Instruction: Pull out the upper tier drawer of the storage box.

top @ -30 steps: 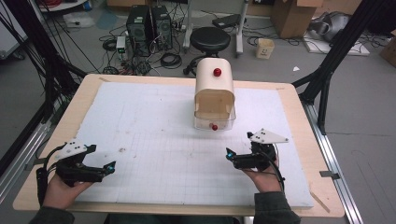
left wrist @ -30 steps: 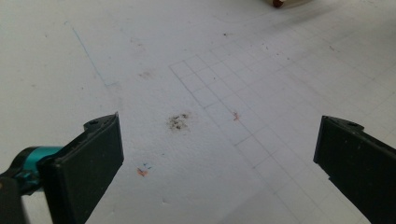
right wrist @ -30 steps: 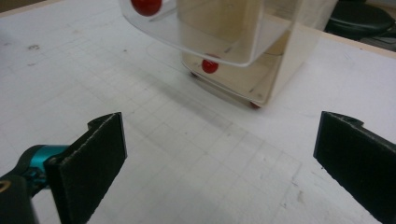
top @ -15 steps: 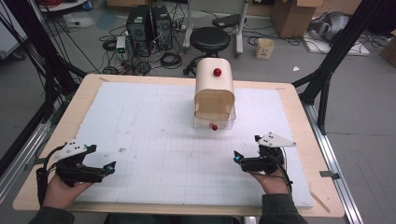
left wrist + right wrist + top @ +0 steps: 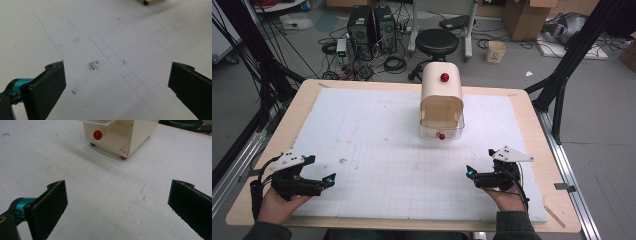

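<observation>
A cream box [image 5: 441, 95] with a rounded top and a red knob [image 5: 444, 77] stands at the far middle of the white foam board [image 5: 377, 125]. Its clear drawer [image 5: 442, 131], with a second red knob [image 5: 441, 135], faces me and looks slightly pulled out. My left gripper [image 5: 328, 180] rests near the front left edge, held by a hand, jaws wide open over bare board [image 5: 117, 82]. Front right, my right gripper [image 5: 471, 173] is open too and points at the cream box [image 5: 120, 135] and its drawer knob [image 5: 97, 135], well short of it.
The foam board lies on a wooden table [image 5: 537, 115]. A small dark smudge [image 5: 93, 65] marks the board ahead of the left gripper. Beyond the table are a stool [image 5: 440, 41], computer towers [image 5: 372, 25] and cables on the floor.
My right gripper has drifted a little to the right and back toward the front edge. The left gripper and the box have stayed put.
</observation>
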A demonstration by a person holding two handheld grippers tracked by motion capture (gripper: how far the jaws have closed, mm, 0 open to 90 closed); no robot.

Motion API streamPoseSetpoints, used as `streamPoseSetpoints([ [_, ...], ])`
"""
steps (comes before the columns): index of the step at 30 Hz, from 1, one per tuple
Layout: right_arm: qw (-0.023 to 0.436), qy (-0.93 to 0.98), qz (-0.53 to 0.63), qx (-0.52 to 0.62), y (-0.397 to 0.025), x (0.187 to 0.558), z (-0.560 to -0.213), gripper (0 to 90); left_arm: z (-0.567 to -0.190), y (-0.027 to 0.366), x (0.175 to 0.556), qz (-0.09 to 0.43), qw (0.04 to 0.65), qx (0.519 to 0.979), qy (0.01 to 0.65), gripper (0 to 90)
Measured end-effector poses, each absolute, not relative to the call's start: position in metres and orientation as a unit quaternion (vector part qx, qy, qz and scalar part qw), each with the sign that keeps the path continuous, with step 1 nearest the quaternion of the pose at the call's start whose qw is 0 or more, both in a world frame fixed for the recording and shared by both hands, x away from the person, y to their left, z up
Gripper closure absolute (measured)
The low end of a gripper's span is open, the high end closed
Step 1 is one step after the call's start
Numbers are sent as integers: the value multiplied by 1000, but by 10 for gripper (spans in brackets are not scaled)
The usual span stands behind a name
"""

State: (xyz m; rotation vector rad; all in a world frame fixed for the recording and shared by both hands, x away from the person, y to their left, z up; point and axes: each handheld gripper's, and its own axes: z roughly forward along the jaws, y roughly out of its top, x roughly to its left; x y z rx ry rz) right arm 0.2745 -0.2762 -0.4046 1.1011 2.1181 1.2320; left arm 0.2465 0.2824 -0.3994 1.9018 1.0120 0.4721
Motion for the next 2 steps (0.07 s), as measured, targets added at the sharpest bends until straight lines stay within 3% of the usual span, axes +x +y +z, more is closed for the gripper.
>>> streamPoseSetpoints([
  [2, 225, 768, 447, 399, -276, 275, -405, 16, -400, 282, 247, 191, 451, 770, 409, 20],
])
